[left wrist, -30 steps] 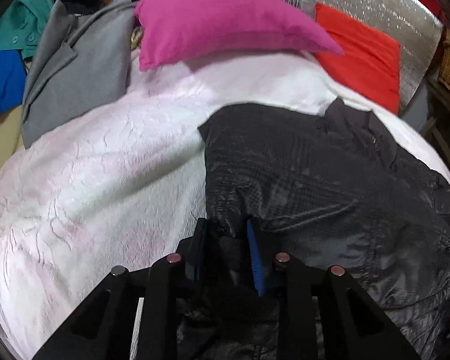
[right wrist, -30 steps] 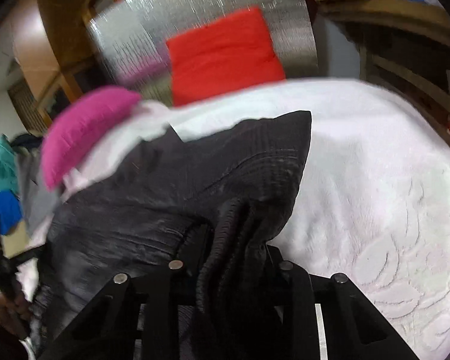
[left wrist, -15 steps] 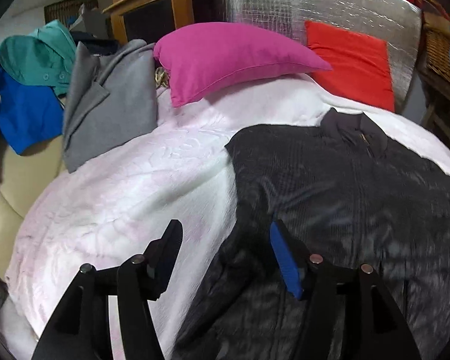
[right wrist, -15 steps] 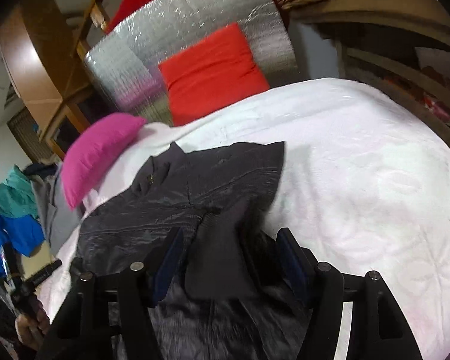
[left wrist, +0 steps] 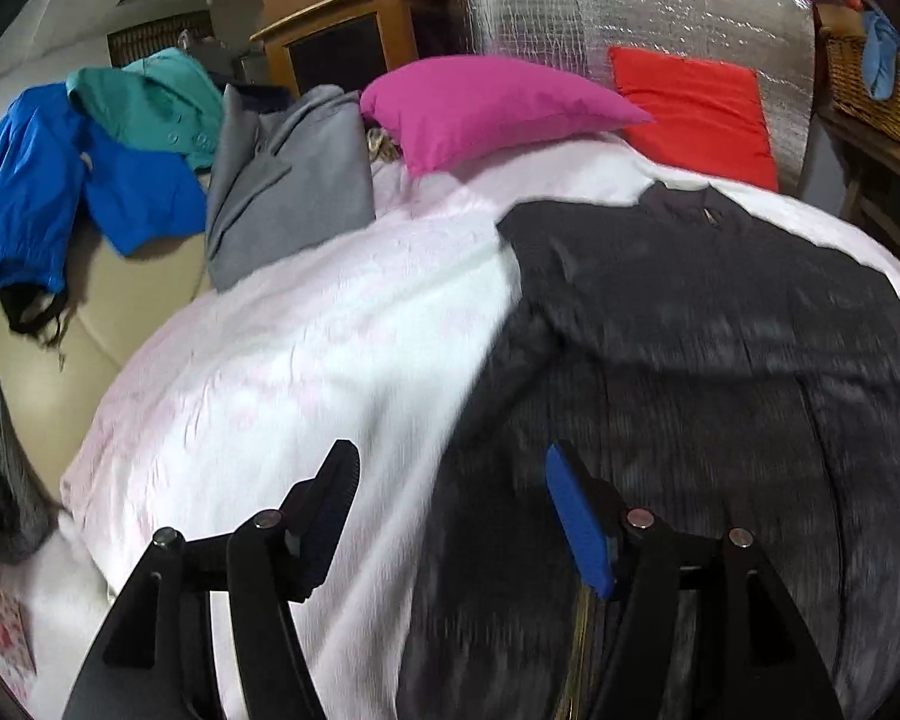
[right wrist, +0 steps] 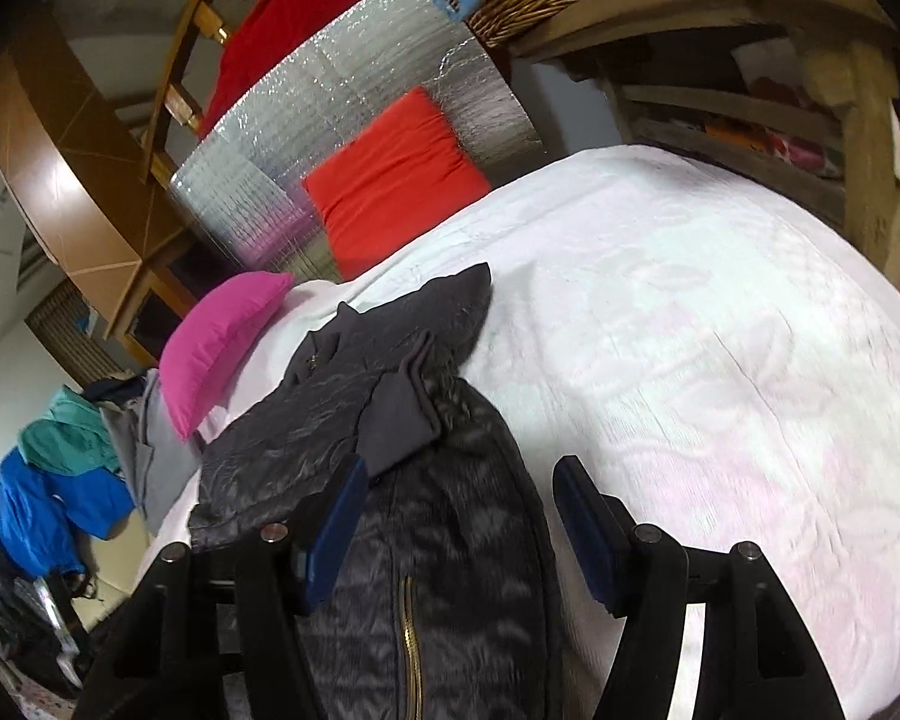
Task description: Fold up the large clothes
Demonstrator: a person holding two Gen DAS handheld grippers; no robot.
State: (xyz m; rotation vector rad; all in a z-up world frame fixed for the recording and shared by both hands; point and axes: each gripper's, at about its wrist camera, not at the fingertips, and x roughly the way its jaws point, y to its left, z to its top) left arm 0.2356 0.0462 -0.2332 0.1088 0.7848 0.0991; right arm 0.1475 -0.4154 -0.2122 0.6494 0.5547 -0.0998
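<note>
Jaws of the left gripper [left wrist: 450,516] stand wide with nothing pinched, having just opened further above the black quilted jacket [left wrist: 690,360]. The jacket lies flat on the white textured bedspread [left wrist: 306,360], sleeve folded across its front. The right gripper [right wrist: 459,516] is likewise wide and empty-handed.

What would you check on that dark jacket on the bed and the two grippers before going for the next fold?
1. Left gripper free of cloth: ok, jaws have just been opening, nothing between them.
2. Right gripper free of cloth: ok, open above the dark jacket.
3. Sleeve folded onto the jacket's body: ok.
4. Jacket flat on the white bedspread: cannot tell, picture blurred.
5. Pink pillow clear of the jacket: ok.
</note>
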